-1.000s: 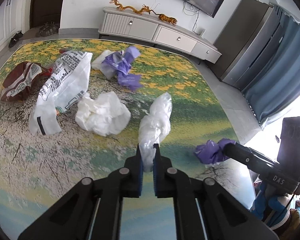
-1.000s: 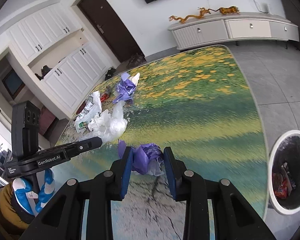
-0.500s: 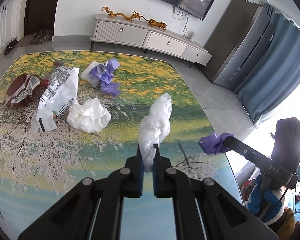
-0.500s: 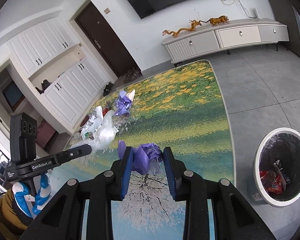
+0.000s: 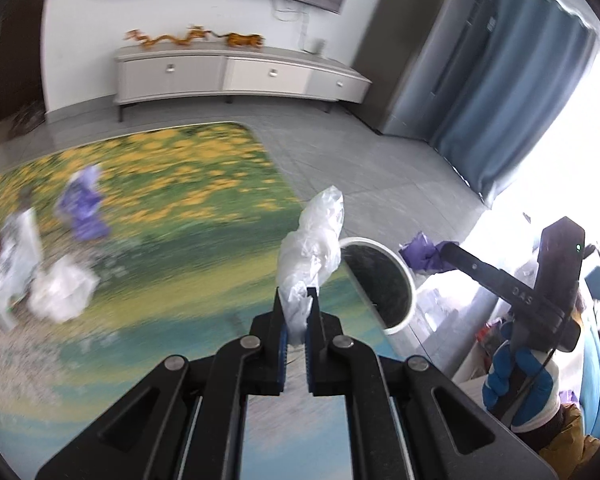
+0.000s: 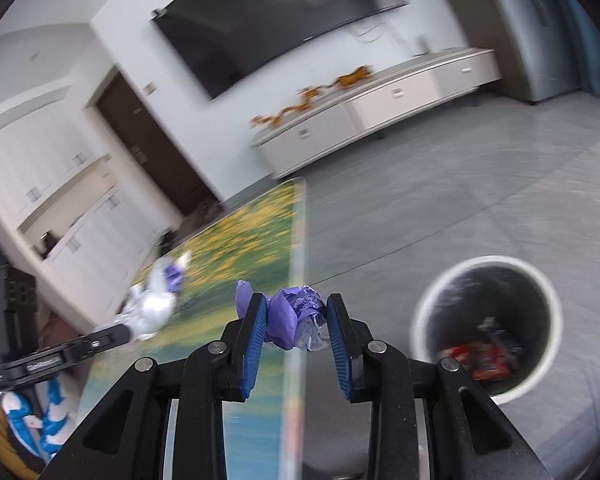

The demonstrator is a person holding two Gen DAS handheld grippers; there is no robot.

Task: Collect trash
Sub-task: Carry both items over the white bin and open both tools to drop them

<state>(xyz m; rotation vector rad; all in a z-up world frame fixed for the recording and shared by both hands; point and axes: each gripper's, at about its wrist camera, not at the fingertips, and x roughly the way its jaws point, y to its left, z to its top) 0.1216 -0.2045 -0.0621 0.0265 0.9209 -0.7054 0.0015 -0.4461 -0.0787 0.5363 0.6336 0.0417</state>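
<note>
My left gripper (image 5: 296, 320) is shut on a clear plastic bag (image 5: 312, 240) that stands up from its fingers, held above the table's right edge. My right gripper (image 6: 296, 320) is shut on a crumpled purple bag (image 6: 296, 316), held over the table edge; it also shows in the left wrist view (image 5: 424, 256) beside the bin. The white trash bin (image 6: 420, 320) with a black liner stands on the floor to the right, with a red wrapper (image 6: 480, 360) inside. In the left wrist view the bin (image 5: 410, 300) is just beyond the clear bag.
On the flower-print table (image 5: 180, 208) lie a purple bag (image 5: 82, 208), a crumpled white bag (image 5: 60, 292) and a printed white bag (image 5: 14, 256), all at the left. A white TV cabinet (image 5: 240, 76) stands against the far wall. Grey tiled floor (image 6: 460, 200) surrounds the bin.
Both grippers have swung right with their bags, away from the table's middle. The bin now shows close in both views. The views are blurred by motion.
</note>
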